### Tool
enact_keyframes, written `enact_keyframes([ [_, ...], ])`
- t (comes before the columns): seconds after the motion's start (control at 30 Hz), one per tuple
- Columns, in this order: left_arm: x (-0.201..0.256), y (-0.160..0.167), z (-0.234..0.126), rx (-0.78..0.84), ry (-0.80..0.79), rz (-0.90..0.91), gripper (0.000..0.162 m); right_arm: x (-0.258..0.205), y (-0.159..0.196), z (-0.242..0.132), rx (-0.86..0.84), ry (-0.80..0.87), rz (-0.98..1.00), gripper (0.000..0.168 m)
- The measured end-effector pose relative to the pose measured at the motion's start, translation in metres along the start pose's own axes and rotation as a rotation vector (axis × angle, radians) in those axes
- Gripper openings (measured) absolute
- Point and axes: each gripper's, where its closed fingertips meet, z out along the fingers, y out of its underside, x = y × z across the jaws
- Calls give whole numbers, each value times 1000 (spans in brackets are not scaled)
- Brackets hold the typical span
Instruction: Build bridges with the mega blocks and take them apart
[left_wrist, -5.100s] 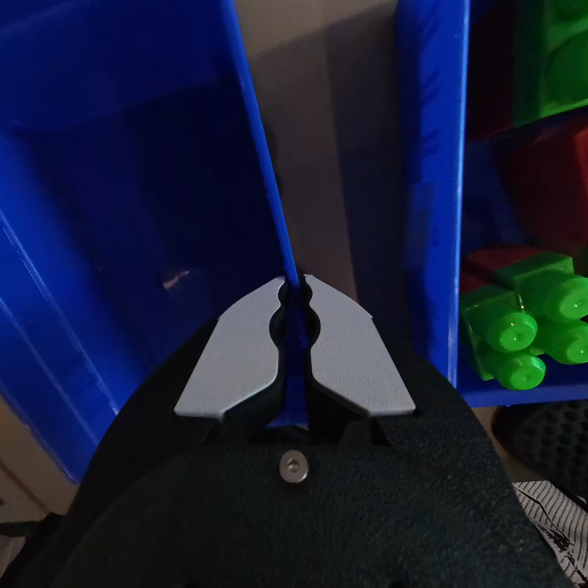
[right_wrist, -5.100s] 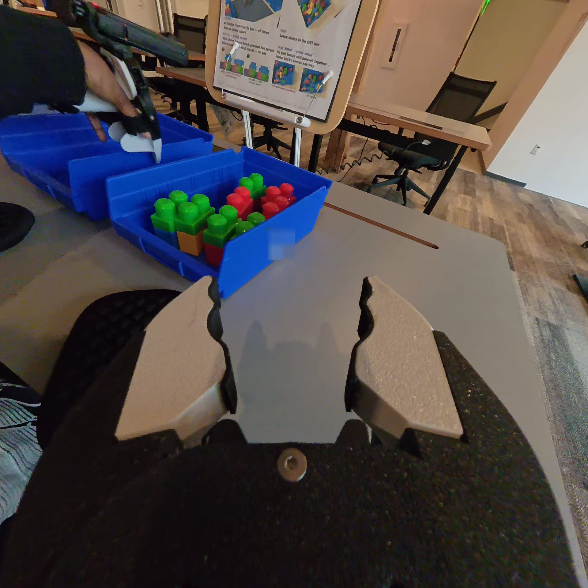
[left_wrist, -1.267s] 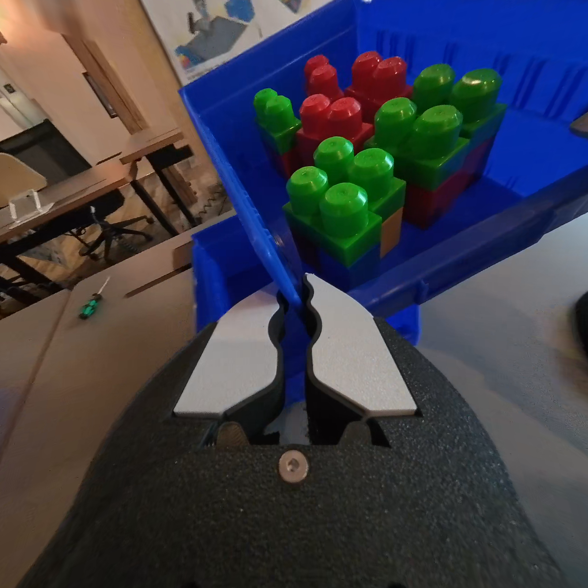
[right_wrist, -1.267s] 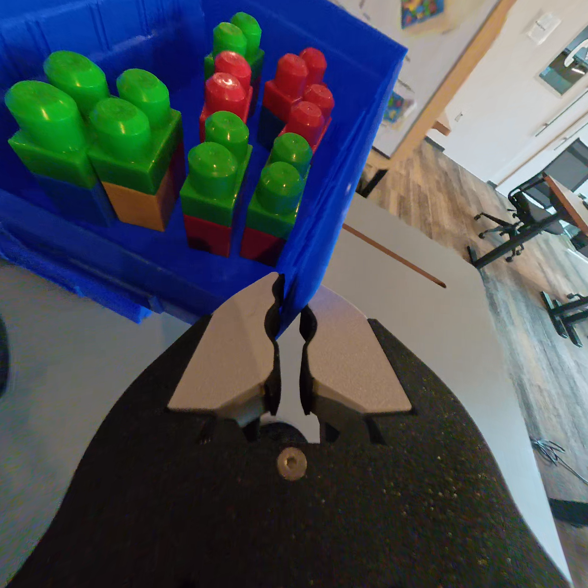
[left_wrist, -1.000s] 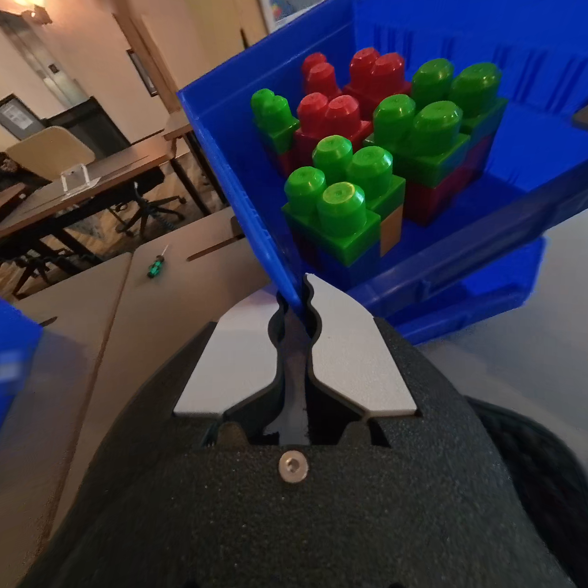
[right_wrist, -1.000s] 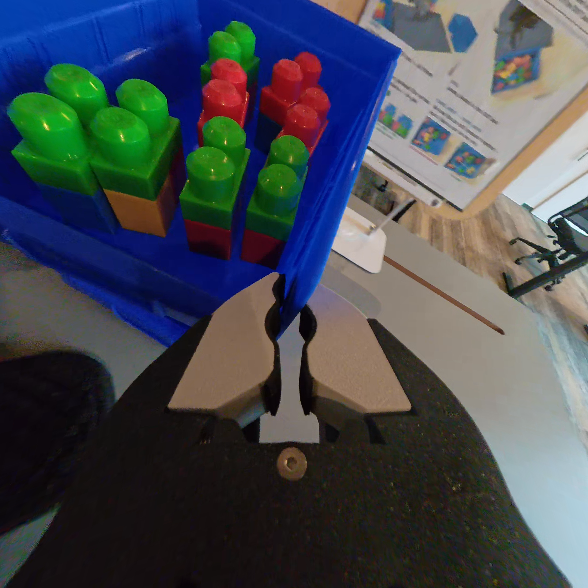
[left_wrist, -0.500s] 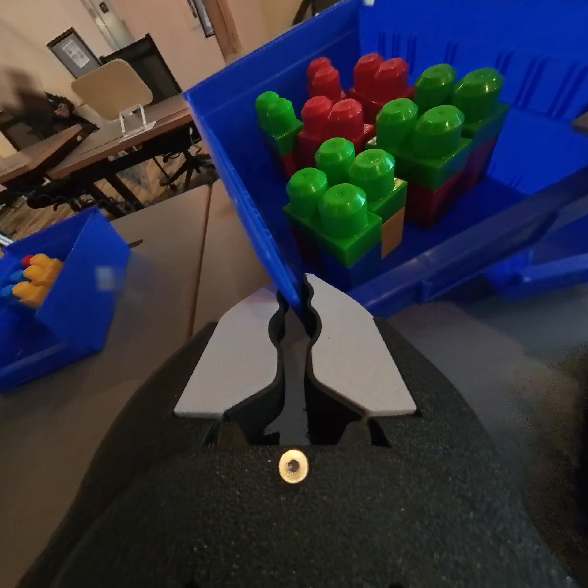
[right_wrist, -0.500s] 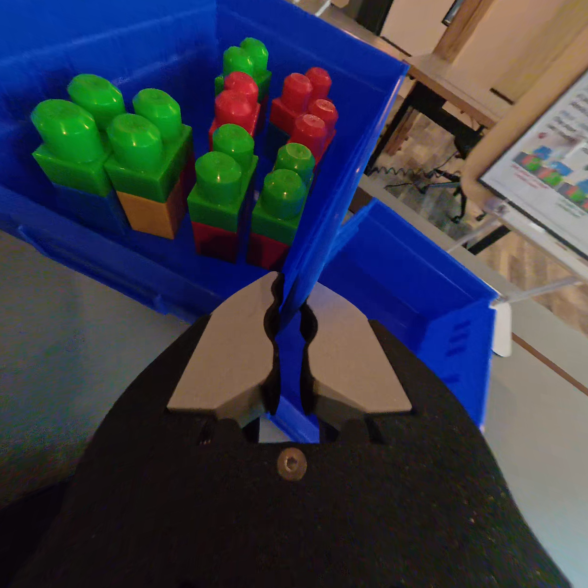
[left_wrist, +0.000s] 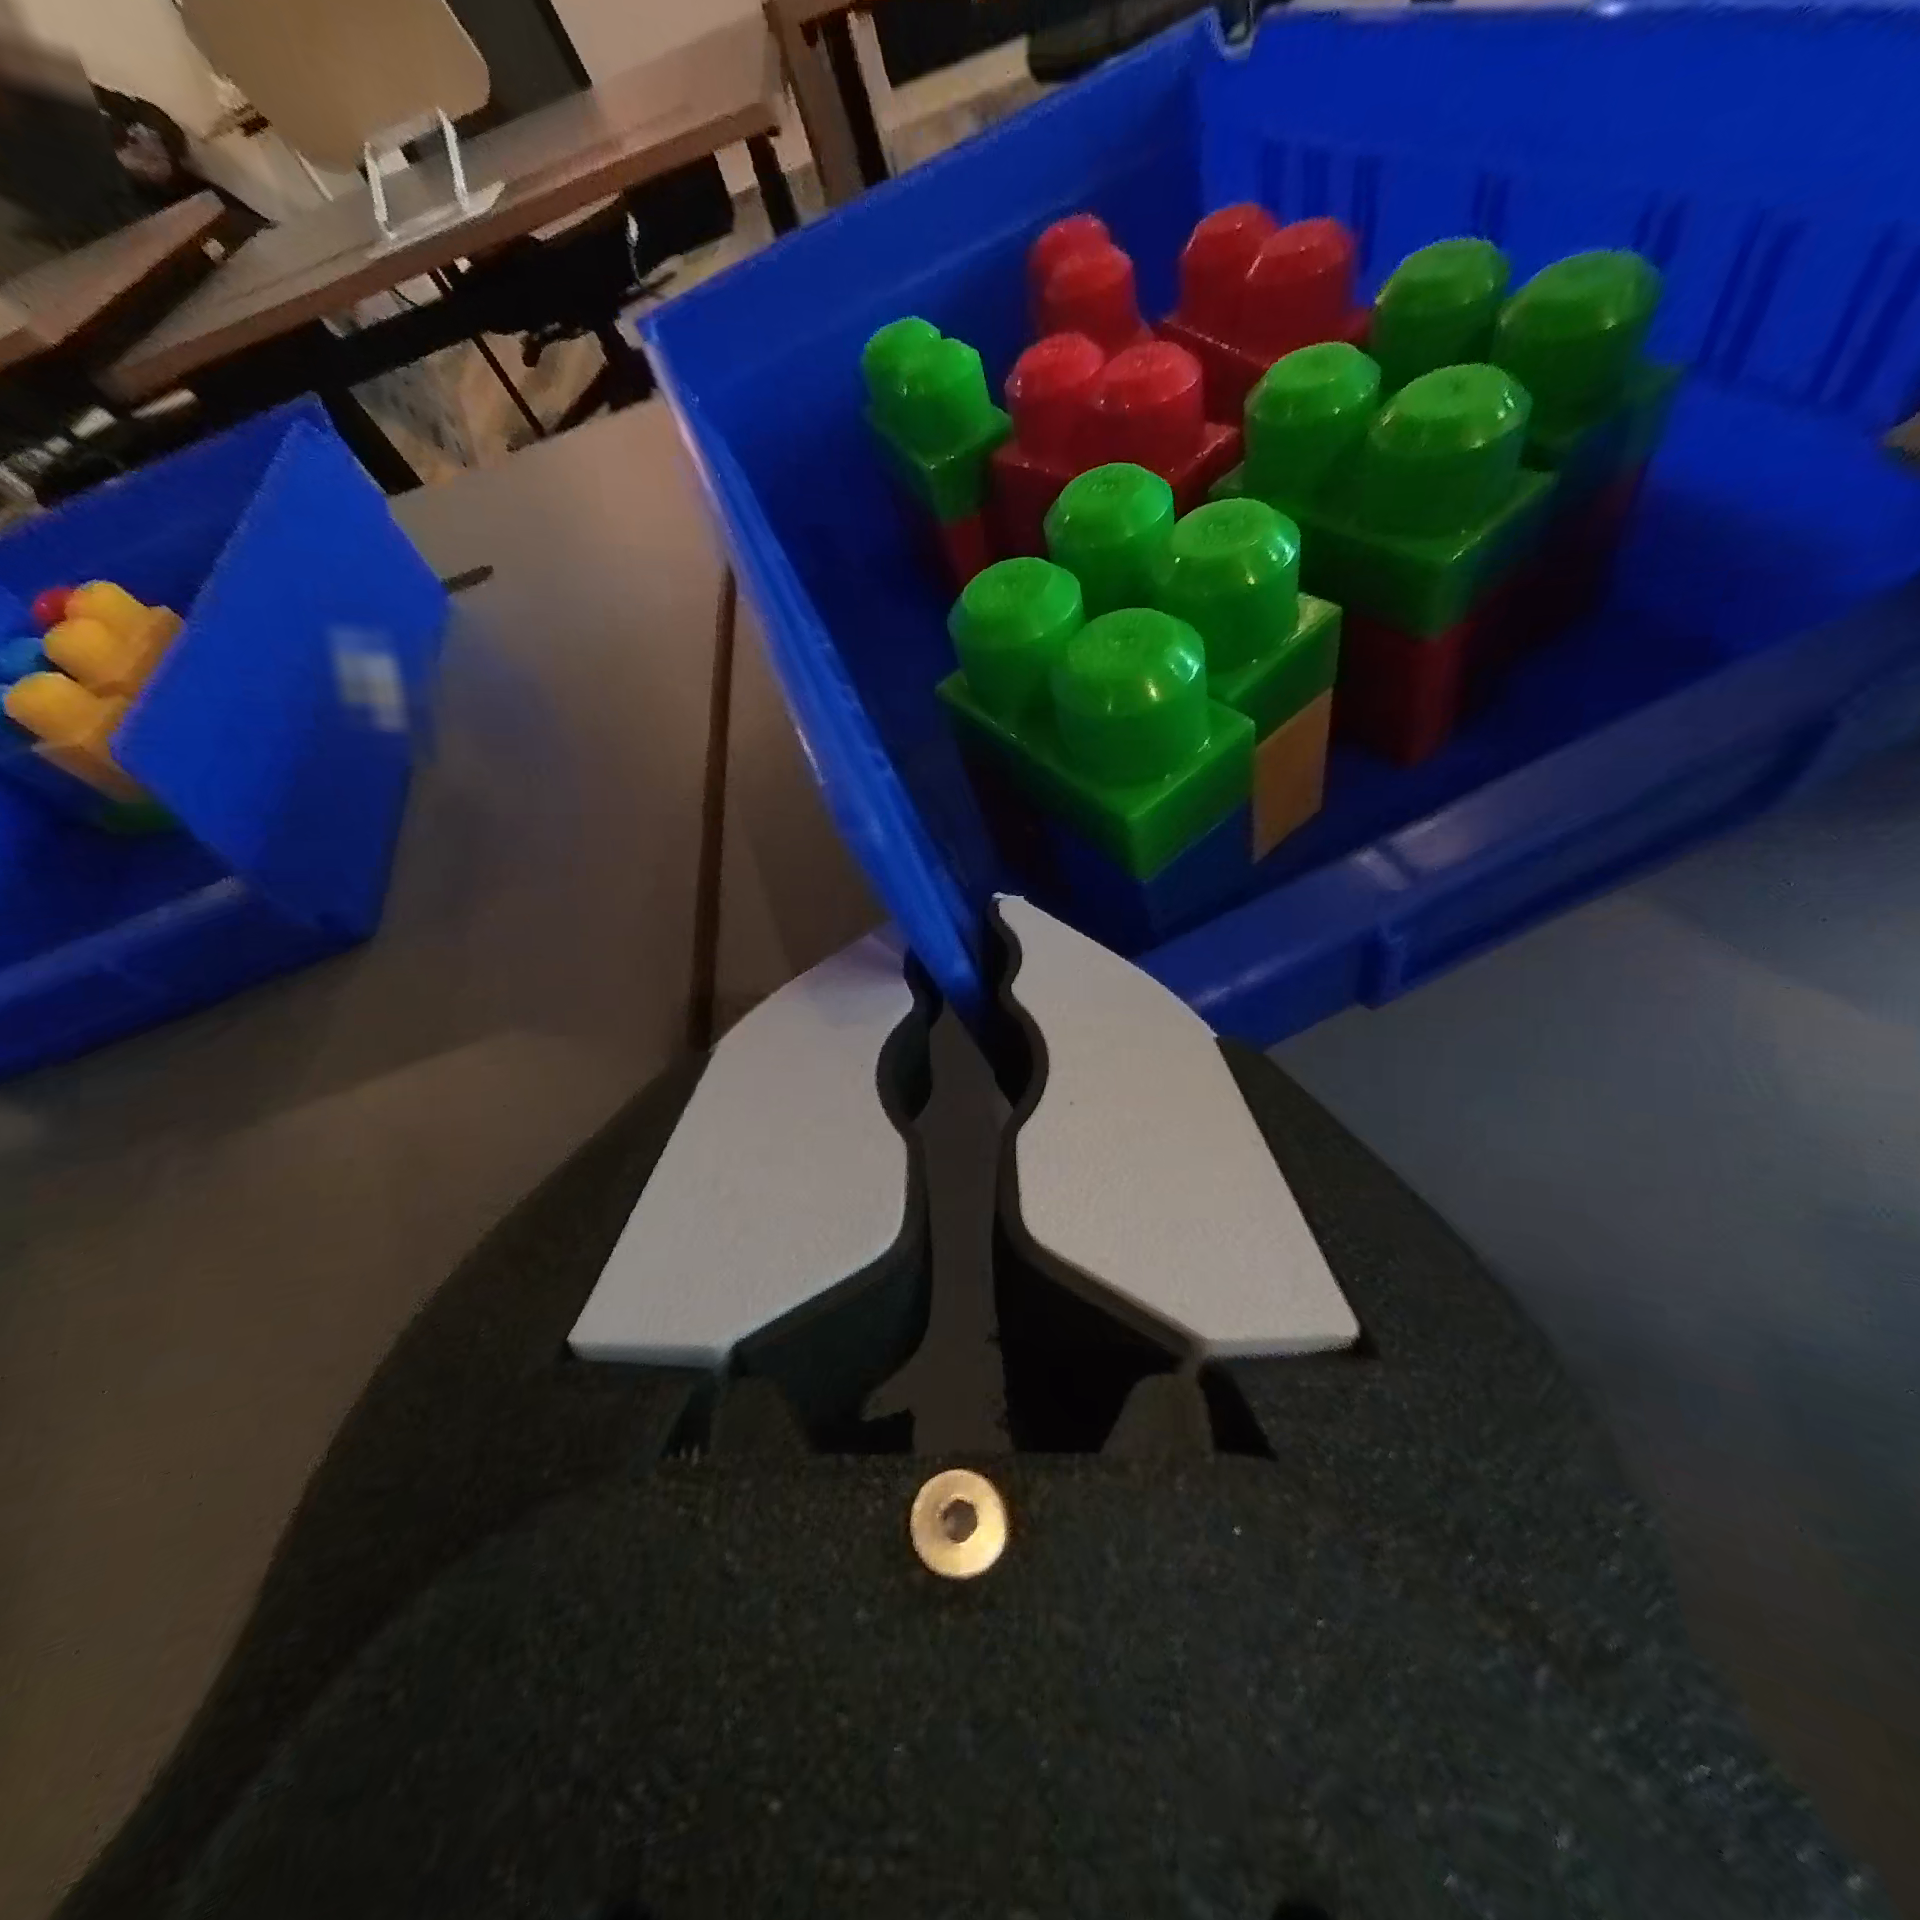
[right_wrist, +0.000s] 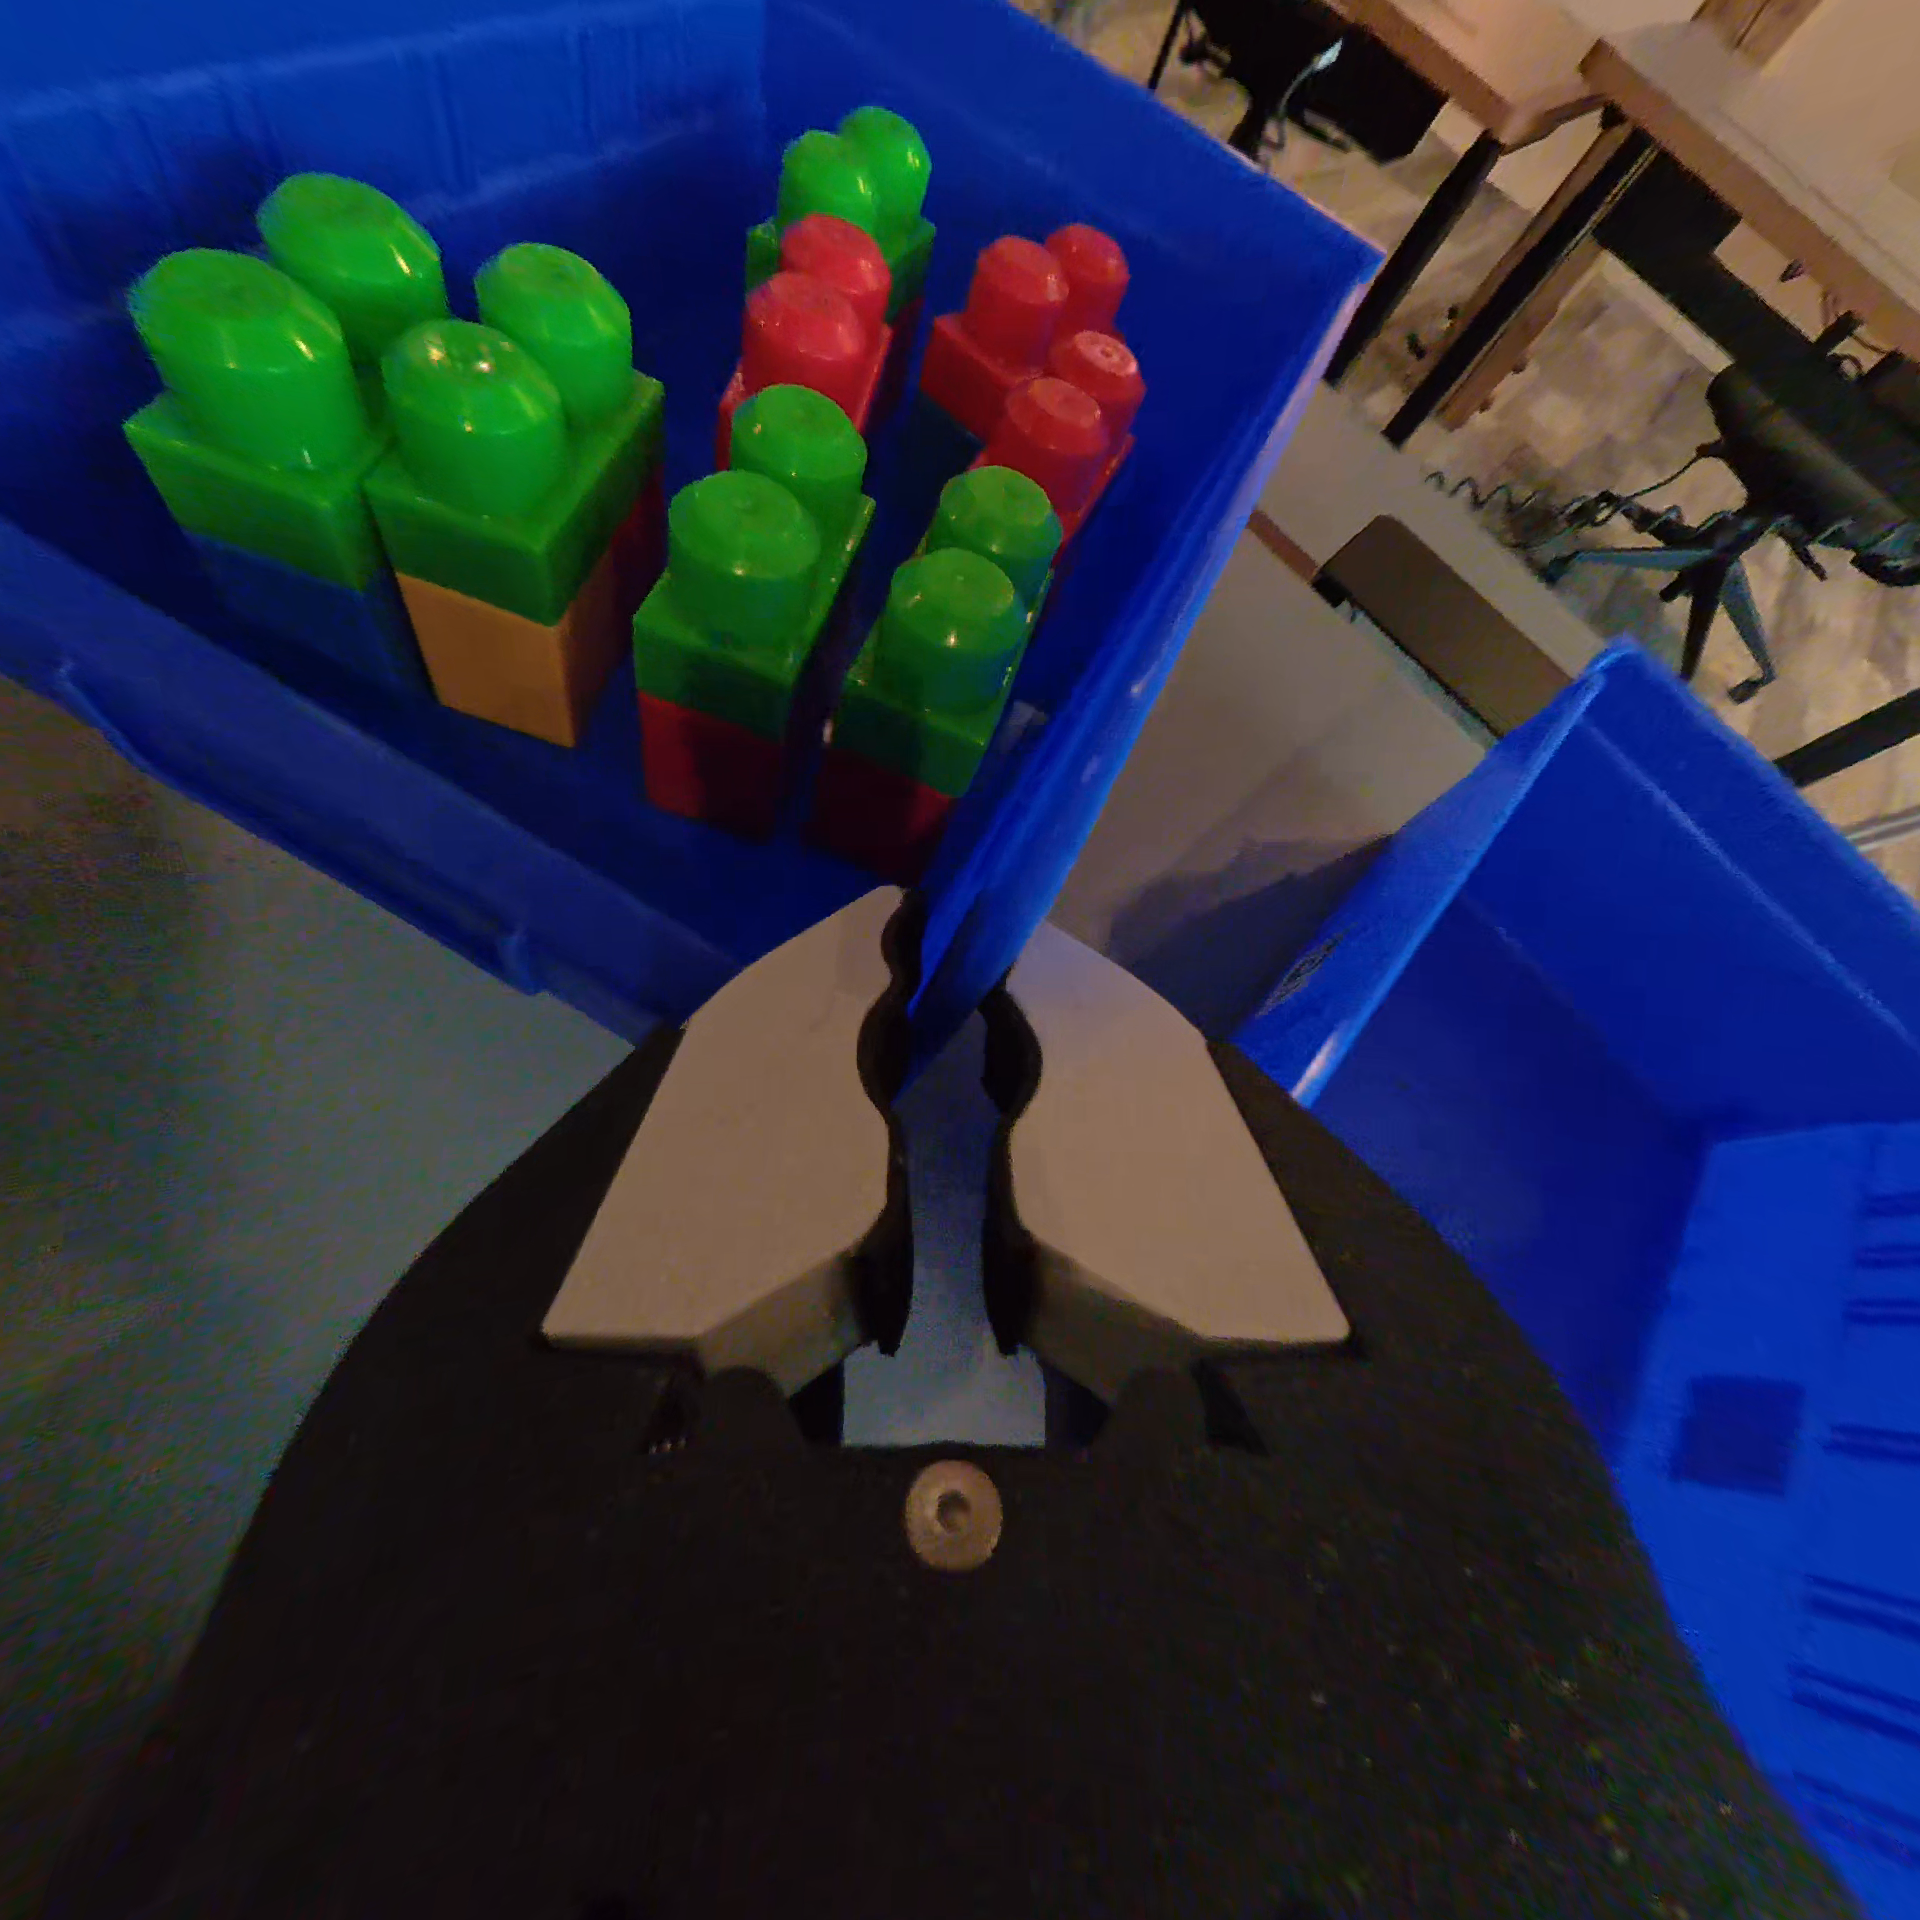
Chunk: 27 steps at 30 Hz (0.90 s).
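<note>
Blue plastic bin of stacked mega blocks is being carried, probably airborne, left gripper and right gripper each pinching a side wall; next, setting it down level.

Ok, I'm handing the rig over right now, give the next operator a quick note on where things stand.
Left gripper: shut on the left side wall of the blue bin holding the blocks.
Right gripper: shut on the same bin's right side wall.
In the bin: assembled block stacks, green and red tops on red, blue and orange bases, all upright.
Nearby on the table: a second blue bin with yellow blocks to the left, and an apparently empty blue bin to the right.
Done: stacks are built and binned.
Left: set this bin down, release both grips, then take the stacks apart.
</note>
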Motion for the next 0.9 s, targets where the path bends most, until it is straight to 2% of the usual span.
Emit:
enact_keyframes([
  [0.27,-4,24,13,-10,4,8,5,-21,28,11,-57,29,-36,12],
  [0.53,-21,34,19,-5,12,-10,4,-50,33,9,-42,-5,-73,18],
  [0.7,-24,35,22,10,37,-36,4,-56,32,6,-34,-34,-63,19],
  [0.9,-23,34,21,32,9,14,8,-55,31,4,2,-66,-33,22],
])
